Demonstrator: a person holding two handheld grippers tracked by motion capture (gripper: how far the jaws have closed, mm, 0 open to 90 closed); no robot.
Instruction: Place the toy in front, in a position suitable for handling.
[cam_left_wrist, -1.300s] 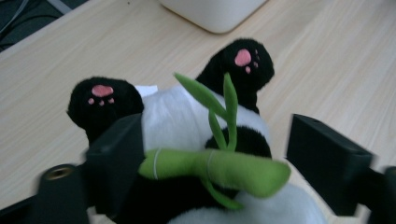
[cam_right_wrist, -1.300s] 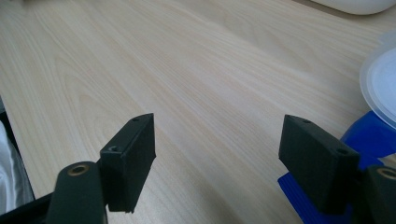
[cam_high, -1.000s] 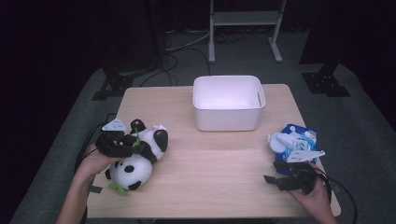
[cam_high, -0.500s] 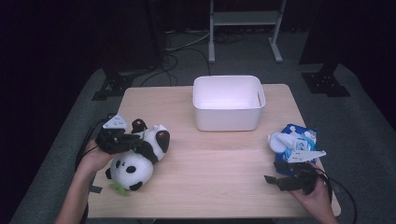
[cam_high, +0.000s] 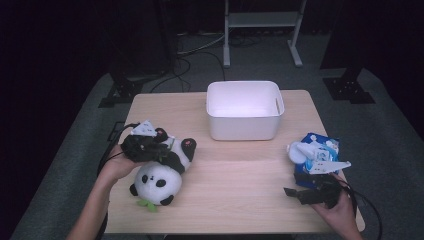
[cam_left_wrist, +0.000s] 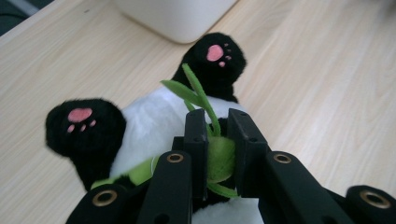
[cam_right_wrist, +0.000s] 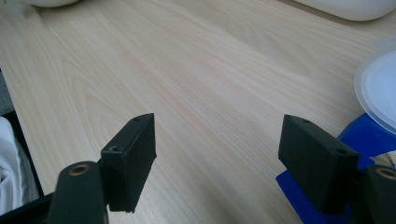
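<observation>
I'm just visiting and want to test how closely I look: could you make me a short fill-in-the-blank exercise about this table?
1. The left tool is shut on the green felt leaf of a plush ____.
2. The jaws of the right tool stand ____, with nothing between them.
3. At the far middle of the table stands an empty white ____.
4. Beside the right tool lies a ____ package with a white lid.

Missing words: panda; open; bin; blue

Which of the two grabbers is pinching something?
The left gripper. Its jaws are shut on the green felt leaf of the panda plush toy, while the right gripper is open over bare table.
</observation>
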